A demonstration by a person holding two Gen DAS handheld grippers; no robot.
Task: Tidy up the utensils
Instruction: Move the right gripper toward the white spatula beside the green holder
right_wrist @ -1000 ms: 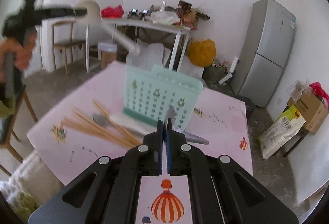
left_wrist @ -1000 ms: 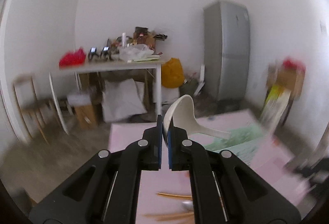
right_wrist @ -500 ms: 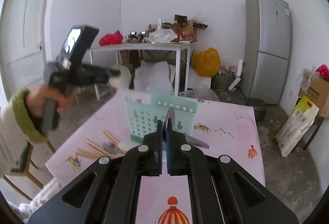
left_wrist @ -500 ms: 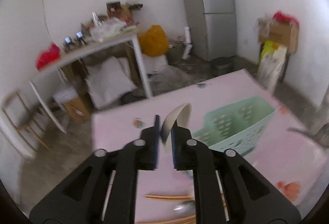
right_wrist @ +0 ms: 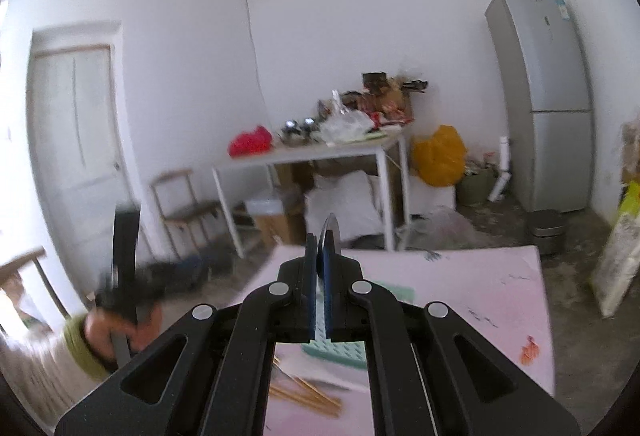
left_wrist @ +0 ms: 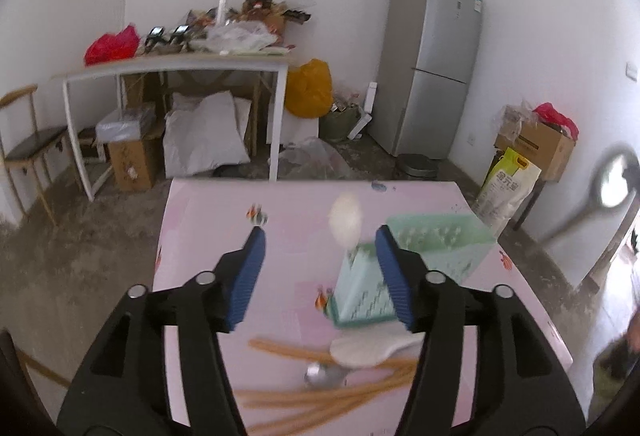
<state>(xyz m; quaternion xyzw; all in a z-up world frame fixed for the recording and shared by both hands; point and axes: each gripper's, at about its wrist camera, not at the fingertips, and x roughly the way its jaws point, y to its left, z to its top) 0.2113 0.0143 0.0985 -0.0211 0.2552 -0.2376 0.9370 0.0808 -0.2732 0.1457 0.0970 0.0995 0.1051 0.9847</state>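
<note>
- My left gripper (left_wrist: 320, 240) has just been opening: its blue pads (left_wrist: 244, 276) stand wide apart and press on nothing. The white spoon (left_wrist: 346, 222) shows blurred in the gap between them, free of both pads and right above the green basket (left_wrist: 436, 248); I judge it is dropping bowl-up into the holder.
- The basket stands toward the right edge of the pink tabletop (left_wrist: 208, 220), open top upward, so utensils go in handle first.
- My right gripper (right_wrist: 319, 256) is clamped tight on a metal spoon (right_wrist: 332, 230), bowl up, raised off the tabletop, probably waiting its turn over the basket.
- Near the front edge lie the chopsticks (left_wrist: 320, 400), another white spoon (left_wrist: 372, 346) and a second metal spoon (left_wrist: 324, 374), all unsorted.
</note>
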